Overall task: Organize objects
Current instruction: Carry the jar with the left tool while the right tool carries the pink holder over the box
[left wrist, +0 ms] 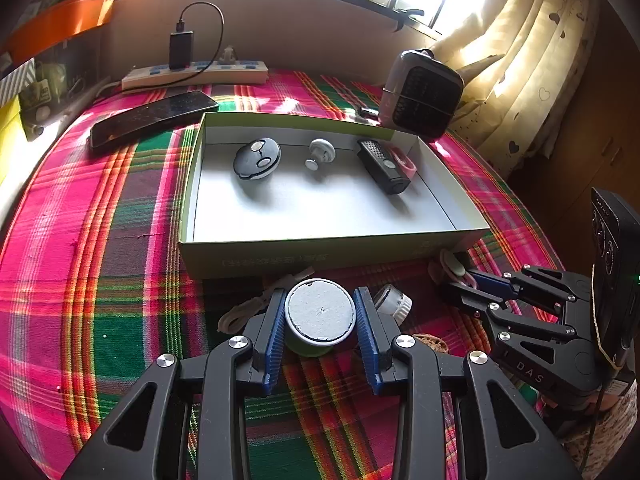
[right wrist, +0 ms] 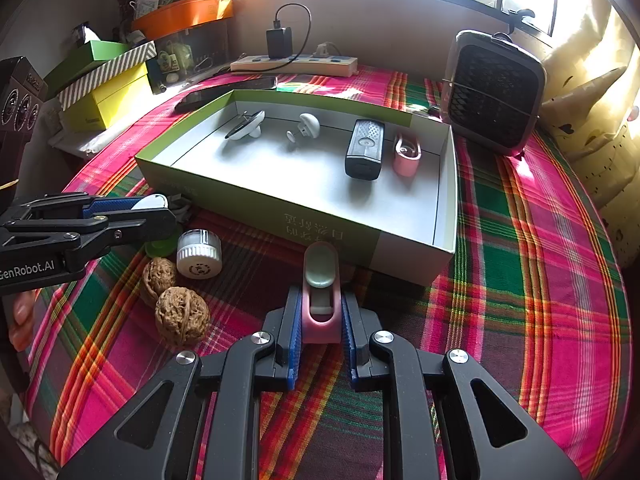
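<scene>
Right hand-held gripper clamps a pink clip; left hand-held gripper clamps a green-based round container.

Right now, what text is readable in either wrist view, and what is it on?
"GenRobot.AI": side of the left gripper, right wrist view.
"DAS": body of the right gripper, left wrist view.
Upside-down print on the green box front wall: too distorted to read.
Emblem on the small white jar: too small to read.

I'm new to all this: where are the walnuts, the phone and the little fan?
walnuts [right wrist: 182,315], right wrist view, on the nearer walnut's shell.
phone [left wrist: 154,117], left wrist view, middle of its screen.
fan [right wrist: 496,92], right wrist view, its dark grille.
</scene>
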